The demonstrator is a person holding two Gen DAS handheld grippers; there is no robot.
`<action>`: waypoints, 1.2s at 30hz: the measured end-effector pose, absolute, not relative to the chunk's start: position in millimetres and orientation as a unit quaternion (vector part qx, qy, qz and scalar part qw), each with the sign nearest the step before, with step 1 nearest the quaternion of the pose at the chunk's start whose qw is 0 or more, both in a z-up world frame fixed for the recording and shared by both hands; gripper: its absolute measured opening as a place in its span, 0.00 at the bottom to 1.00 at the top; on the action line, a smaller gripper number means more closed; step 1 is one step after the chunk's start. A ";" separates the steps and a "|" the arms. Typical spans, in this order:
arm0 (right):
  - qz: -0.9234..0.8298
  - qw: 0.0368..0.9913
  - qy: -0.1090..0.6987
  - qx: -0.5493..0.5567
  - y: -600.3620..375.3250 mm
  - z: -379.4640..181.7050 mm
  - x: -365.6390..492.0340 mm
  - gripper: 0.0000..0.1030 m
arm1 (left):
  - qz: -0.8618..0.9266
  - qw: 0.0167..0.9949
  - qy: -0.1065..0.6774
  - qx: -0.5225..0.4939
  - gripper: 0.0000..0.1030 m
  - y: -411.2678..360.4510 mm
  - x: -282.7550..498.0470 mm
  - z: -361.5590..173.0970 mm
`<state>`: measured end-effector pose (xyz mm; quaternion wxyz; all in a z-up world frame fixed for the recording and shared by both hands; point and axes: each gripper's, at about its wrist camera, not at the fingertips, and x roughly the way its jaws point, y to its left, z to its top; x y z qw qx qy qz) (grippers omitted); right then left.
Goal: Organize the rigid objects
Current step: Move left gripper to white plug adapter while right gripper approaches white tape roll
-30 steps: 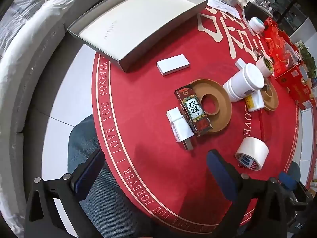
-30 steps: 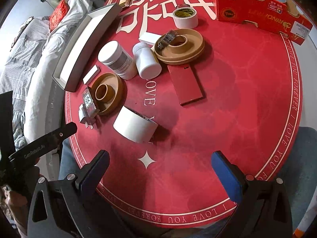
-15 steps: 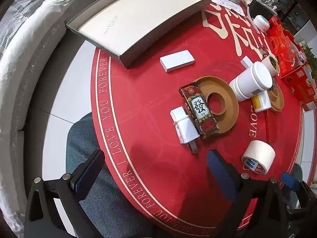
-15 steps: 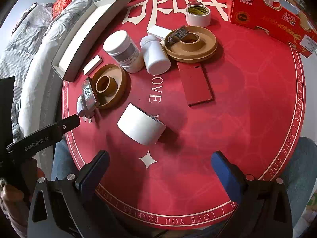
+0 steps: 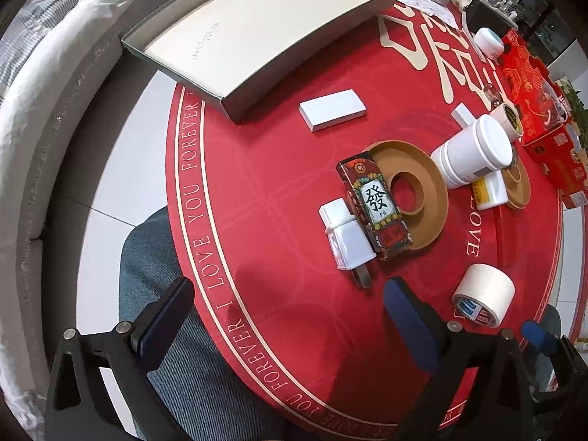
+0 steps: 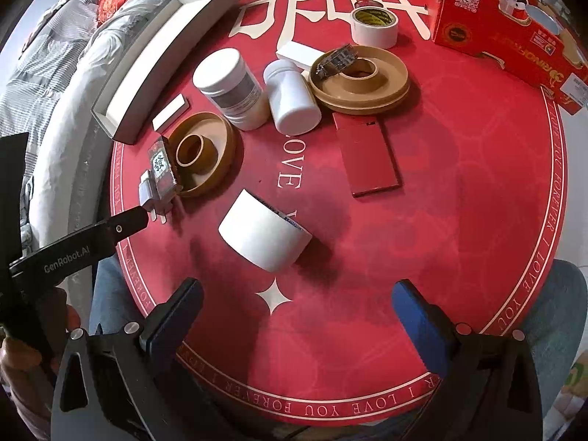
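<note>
Beside the tan ring dish (image 5: 415, 198), touching the patterned box (image 5: 375, 205), lies the white plug adapter (image 5: 347, 237). Left gripper (image 5: 286, 316) and right gripper (image 6: 294, 312) both gape empty; a careless approach could nudge the box.

Open red cloth (image 6: 459, 220) is lying clear w/ nothing between the right gripper (image 6: 294, 316) and the red flat box (image 6: 367, 154). Tape roll (image 6: 262, 235) is blocking the centre-left lane. Charger (image 5: 347, 239), patterned box (image 5: 375, 205) and brown dish (image 5: 422, 198) are crowding together ahead of the left gripper (image 5: 286, 316). Grey tray (image 5: 257, 33) is walling off the far-left edge.
</note>
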<state>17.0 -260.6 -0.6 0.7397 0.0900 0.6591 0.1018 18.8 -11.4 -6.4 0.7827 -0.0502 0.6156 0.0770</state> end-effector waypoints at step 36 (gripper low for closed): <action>0.123 0.726 0.676 0.023 -216.5 -22.8 51.6 1.00 | 0.109 0.782 0.612 -0.046 1.00 -32.2 99.2 -21.6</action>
